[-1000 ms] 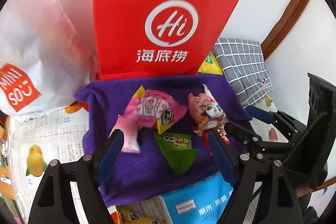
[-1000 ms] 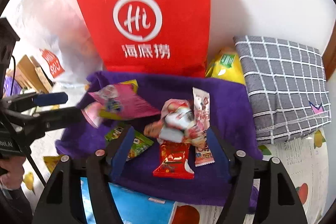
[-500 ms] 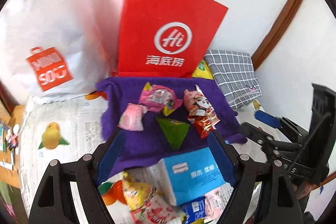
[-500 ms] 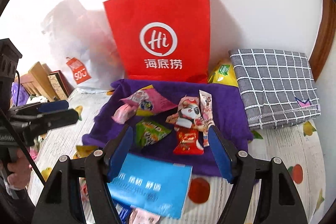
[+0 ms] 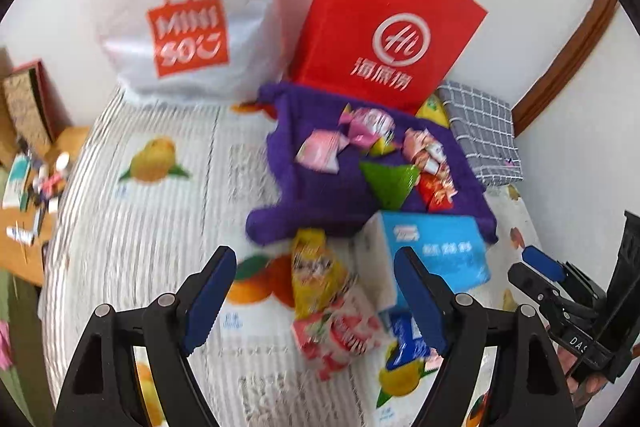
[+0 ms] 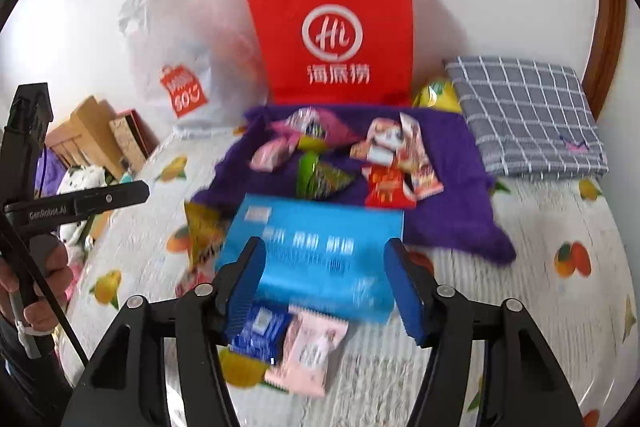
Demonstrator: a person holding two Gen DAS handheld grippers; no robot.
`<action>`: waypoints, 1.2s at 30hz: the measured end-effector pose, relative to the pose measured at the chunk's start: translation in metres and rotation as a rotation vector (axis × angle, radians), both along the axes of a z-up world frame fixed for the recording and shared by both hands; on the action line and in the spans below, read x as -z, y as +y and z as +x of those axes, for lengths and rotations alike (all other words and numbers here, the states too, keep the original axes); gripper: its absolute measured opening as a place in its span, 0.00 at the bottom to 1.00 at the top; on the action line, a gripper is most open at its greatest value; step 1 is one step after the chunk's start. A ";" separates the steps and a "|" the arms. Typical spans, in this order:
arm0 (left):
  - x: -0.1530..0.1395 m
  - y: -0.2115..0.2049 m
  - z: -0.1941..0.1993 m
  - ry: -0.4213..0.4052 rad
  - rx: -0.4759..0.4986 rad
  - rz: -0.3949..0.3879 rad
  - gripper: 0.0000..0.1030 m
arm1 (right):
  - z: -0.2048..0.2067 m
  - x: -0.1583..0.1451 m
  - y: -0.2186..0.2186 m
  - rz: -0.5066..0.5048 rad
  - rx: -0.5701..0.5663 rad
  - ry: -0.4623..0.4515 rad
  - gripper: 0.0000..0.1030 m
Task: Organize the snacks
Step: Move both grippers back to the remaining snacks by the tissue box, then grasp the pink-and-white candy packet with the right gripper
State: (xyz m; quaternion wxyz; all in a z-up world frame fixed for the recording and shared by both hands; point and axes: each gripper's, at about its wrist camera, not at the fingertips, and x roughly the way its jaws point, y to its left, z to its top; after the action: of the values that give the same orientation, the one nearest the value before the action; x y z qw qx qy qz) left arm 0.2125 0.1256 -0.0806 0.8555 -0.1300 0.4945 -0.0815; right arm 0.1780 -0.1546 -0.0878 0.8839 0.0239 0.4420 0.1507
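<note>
Several snack packets lie on a purple towel point(image 5: 320, 195), also in the right wrist view point(image 6: 448, 219): pink ones point(image 5: 320, 153), a green triangular one point(image 5: 390, 183) and red ones point(image 6: 386, 187). A blue box point(image 5: 436, 255) point(image 6: 320, 255) lies at the towel's near edge. Loose packets lie nearer: yellow point(image 5: 314, 275), pink-white point(image 5: 340, 339), blue point(image 6: 260, 331), pale pink point(image 6: 312, 351). My left gripper point(image 5: 316, 303) is open and empty above the yellow and pink-white packets. My right gripper point(image 6: 324, 287) is open and empty over the blue box.
A red paper bag point(image 5: 384, 27) point(image 6: 332, 31) stands behind the towel, a white MINISO bag point(image 5: 188, 15) to its left. A grey checked cushion point(image 6: 528, 115) lies at the right by the wall. Boxes and clutter point(image 5: 28, 131) sit off the left edge.
Both grippers have pulled back and up from the towel. The blue box and the loose packets in front of it have come into view. Both stay open.
</note>
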 end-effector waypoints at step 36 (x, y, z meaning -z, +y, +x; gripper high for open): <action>0.050 -0.012 -0.033 0.033 0.040 0.041 0.77 | -0.047 0.098 -0.018 -0.138 0.088 0.106 0.34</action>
State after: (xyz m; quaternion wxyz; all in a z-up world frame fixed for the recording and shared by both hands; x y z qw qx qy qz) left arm 0.1797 0.1135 -0.1302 0.8480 -0.1040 0.5124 -0.0863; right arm 0.1306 -0.1727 -0.1856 0.8646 -0.0096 0.4960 0.0793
